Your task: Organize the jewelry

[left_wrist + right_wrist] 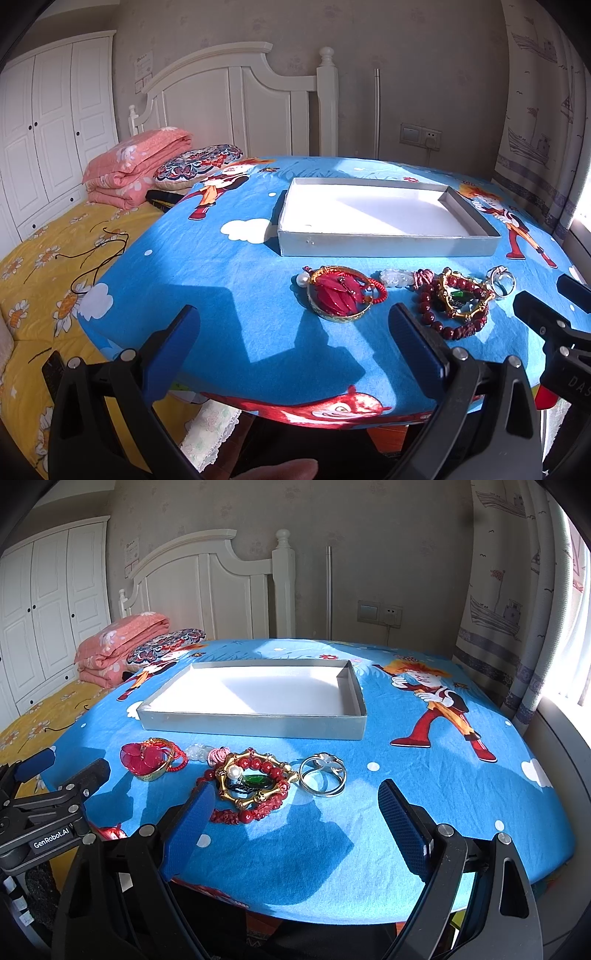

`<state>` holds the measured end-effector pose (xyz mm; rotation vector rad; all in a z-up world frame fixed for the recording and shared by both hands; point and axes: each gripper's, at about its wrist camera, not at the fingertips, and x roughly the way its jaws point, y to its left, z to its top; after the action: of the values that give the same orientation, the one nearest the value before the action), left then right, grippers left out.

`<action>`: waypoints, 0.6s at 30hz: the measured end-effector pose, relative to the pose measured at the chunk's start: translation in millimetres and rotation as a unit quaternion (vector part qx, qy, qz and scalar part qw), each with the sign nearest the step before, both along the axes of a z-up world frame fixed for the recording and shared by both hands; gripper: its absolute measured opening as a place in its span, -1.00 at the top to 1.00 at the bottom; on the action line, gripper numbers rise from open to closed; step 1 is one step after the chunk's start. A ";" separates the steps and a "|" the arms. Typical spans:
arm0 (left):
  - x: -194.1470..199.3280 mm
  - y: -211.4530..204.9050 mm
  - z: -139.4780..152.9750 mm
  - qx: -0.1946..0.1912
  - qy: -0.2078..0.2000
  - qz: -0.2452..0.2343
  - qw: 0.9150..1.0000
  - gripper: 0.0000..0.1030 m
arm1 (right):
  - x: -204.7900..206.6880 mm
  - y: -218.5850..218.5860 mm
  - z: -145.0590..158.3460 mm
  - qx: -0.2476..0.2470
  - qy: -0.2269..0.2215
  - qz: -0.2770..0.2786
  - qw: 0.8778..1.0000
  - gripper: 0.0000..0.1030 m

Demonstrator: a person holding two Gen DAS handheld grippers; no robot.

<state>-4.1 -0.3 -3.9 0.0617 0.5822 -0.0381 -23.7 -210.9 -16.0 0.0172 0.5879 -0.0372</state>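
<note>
A shallow grey box (388,245) (251,723) with a white, empty inside lies on the blue cartoon cloth. In front of it lies a row of jewelry: a gold bangle with a red leaf ornament (341,293) (147,758), a white jade charm (397,277) (197,752), a gold bamboo bangle (466,298) (255,781) over a dark red bead bracelet (443,325) (236,816), and silver rings (501,280) (322,774). My left gripper (295,343) is open and empty, hovering near the front of the cloth. My right gripper (299,827) is open and empty, close before the bamboo bangle and rings.
The cloth covers a table (424,812) beside a bed with a yellow floral sheet (40,266), a folded pink quilt (136,173) and a patterned cushion (197,166). A white headboard (236,103) and wardrobe (48,122) stand behind. A curtain (517,609) hangs at right.
</note>
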 end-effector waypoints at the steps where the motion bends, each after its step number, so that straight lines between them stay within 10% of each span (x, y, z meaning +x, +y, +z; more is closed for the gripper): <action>1: -1.5 -0.5 0.2 -0.001 -0.002 -0.003 1.000 -0.91 | -0.3 1.0 0.1 -0.001 -0.002 0.002 1.000 -0.64; 18: 4.2 20.6 -12.1 -0.042 0.029 -0.002 0.999 -0.91 | 8.4 -8.3 -13.8 0.016 0.010 0.001 1.000 -0.64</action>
<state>0.1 20.3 -16.0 -0.0199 0.6381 -0.0675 -15.3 -219.2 -29.9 0.0467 0.6087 -0.0264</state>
